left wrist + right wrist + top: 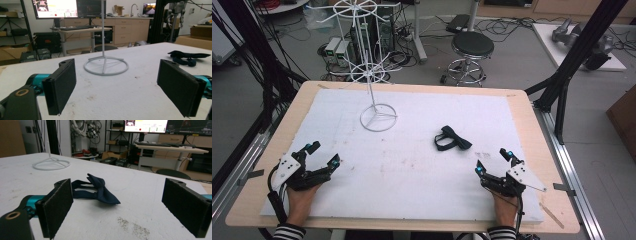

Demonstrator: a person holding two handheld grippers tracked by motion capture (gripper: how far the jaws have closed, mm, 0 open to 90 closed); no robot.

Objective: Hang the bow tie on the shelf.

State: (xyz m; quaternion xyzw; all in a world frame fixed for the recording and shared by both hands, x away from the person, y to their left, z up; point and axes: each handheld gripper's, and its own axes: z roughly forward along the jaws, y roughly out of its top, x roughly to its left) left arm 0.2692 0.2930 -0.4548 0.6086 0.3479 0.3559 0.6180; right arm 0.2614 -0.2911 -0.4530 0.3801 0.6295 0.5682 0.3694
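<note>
I judge that the work is at its very beginning: nothing is picked up yet. The dark bow tie [452,138] lies flat on the white cover of the worktop [412,165], to the right of the middle, and no gripper touches it. The white wire stand [373,75] is upright farther back and to the left, well apart from the bow tie, and nothing hangs on its arms. My guess is that the bow tie should go onto this stand, so the grasp, the lift and the hanging are all left to do.

My right gripper [495,161] rests near the front right corner of the cover, with its fingers [56,206] spread wide and nothing between them. It points toward the bow tie, which is near but apart from it. My left gripper [323,154] rests near the front left edge, also wide open and empty, facing the round base of the stand.

In the right gripper view the bow tie [100,191] looks dark navy, made of soft cloth, with two pointed wings and a knot in the middle. Its thin strap makes a loose loop behind it on the left side. It looks limp and light, so I expect it will fold when it is lifted
</note>
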